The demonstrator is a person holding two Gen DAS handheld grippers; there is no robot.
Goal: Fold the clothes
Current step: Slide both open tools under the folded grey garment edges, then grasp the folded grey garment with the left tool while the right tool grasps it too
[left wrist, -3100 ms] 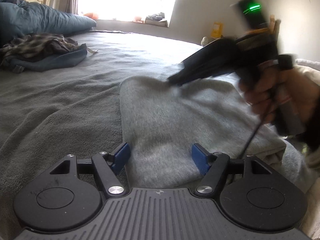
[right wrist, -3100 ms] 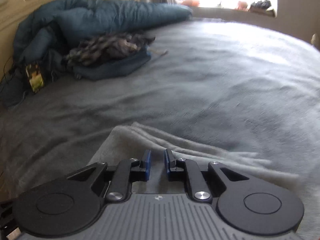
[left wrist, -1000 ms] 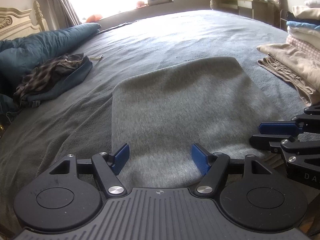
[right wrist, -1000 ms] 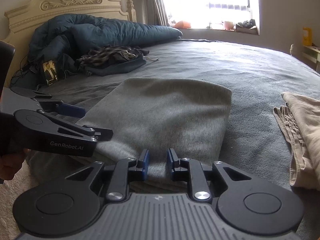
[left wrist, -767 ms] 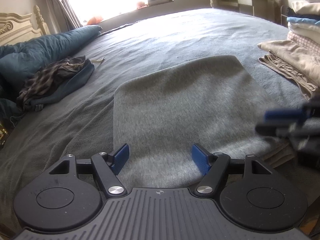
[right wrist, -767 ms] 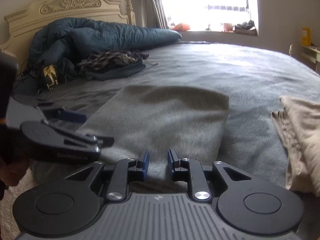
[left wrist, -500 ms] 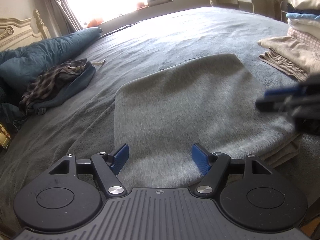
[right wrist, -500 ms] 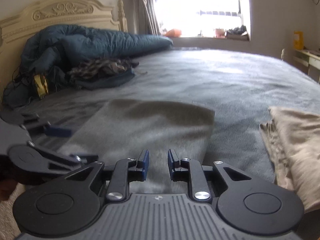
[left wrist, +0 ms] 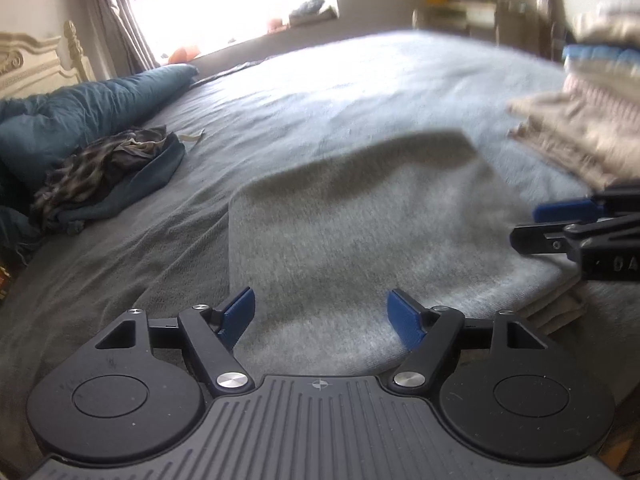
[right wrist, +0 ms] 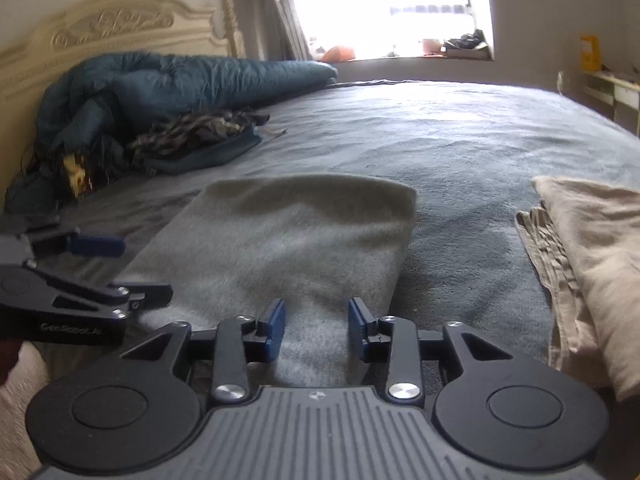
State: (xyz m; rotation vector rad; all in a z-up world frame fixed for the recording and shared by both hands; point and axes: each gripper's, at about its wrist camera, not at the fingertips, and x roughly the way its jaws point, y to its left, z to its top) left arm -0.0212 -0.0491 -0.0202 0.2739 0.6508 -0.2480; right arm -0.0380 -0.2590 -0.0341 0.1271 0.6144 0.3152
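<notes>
A folded grey knit garment (left wrist: 352, 220) lies flat on the grey bed (left wrist: 360, 88); the left gripper (left wrist: 324, 314) and right gripper (right wrist: 316, 328) hover with jaws apart over its near edge.

Garment (right wrist: 296, 240) mid-bed (right wrist: 460, 140); stack (right wrist: 592, 240) right — bundle (right wrist: 196, 136) left.

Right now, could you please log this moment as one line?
step: fold done | left tool: open | right tool: open | garment: folded, on bed

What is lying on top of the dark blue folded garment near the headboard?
A crumpled dark plaid cloth sits on the dark blue folded garment, covering most of its top. Only the blue garment's front edge shows; what lies beneath the plaid is hidden. A teal duvet is bunched behind both.
</notes>
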